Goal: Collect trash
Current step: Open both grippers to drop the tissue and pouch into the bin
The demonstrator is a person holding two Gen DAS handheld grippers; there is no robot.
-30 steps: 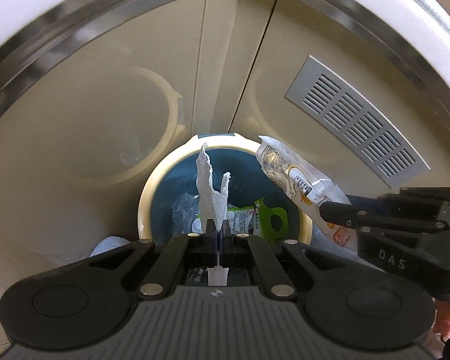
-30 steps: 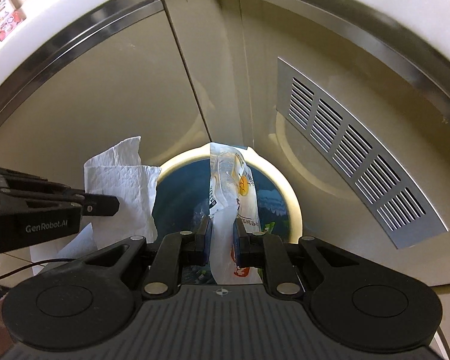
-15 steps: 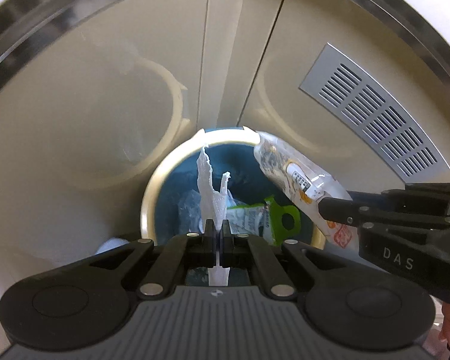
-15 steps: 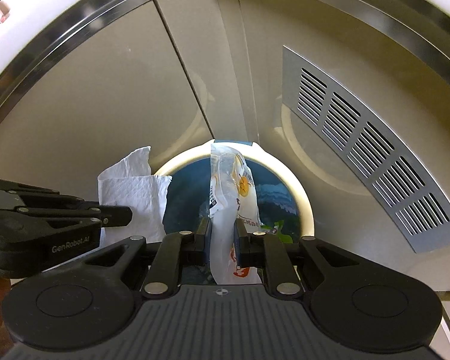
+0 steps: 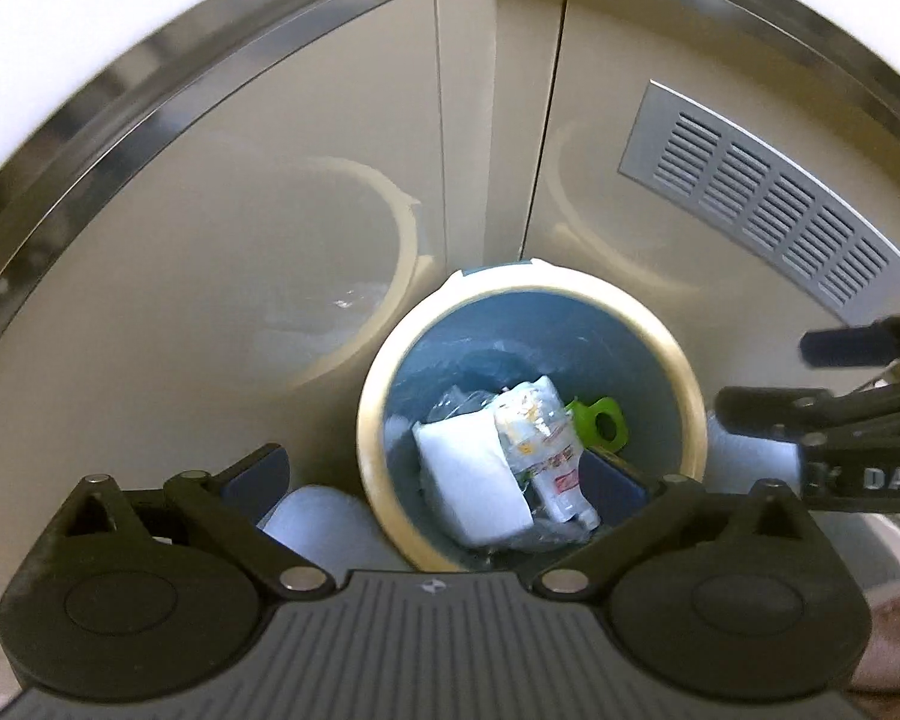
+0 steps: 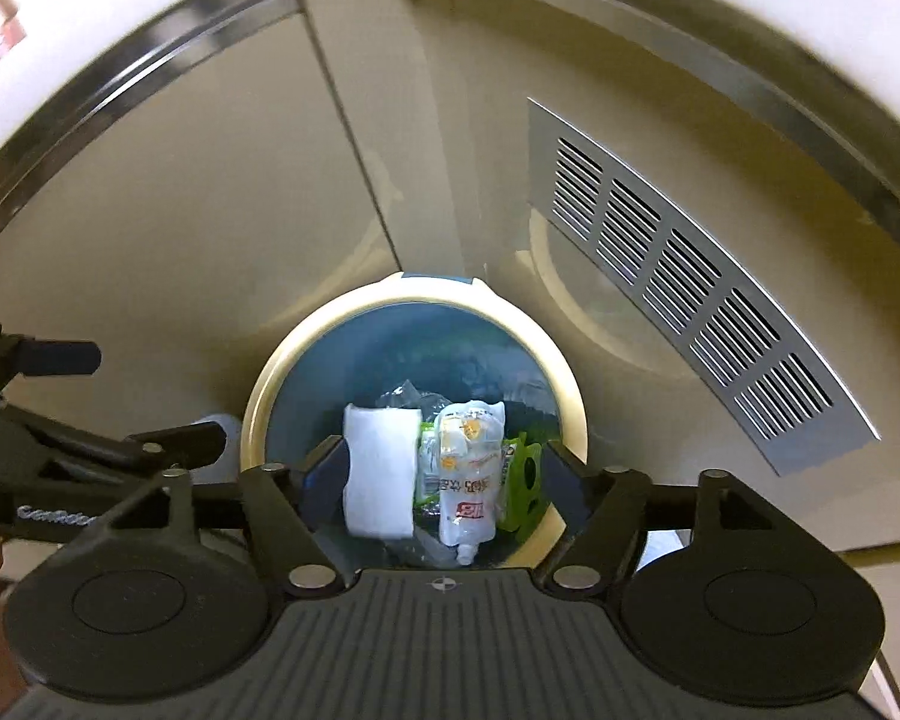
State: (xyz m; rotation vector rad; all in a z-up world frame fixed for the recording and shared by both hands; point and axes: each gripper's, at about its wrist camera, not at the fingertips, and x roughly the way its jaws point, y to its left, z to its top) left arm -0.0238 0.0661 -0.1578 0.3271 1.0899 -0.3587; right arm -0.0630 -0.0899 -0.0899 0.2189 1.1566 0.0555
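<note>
**Two pieces dropped, both sets of fingers letting go**

Both grippers hang over the bin (image 5: 531, 291) at the release step, pointing steeply down into it. The left gripper (image 5: 435, 468) has its fingers (image 5: 258, 468) spread wide and opening, with nothing between them: the folded white tissue (image 5: 471, 483) lies loose below, down inside the bin and free of either pad. Right of the tissue, touching it, sits the printed plastic pouch (image 6: 468, 468), and beyond that a green plastic piece (image 6: 525, 483) against the bin's inner wall. The right gripper (image 6: 444, 480) is likewise opening, its fingers (image 6: 564, 480) parted on either side of the pouch without pressing it; the pouch seems to have settled among the other rubbish, though blur makes it hard to say whether it has fully come to rest.

This drop looks finished. The next move calls for lifting both grippers clear of the rim, then turning towards whatever trash remains; none shows here. Cabinet doors (image 6: 180, 210) and a vent grille (image 6: 690, 276) stand behind the bin.
</note>
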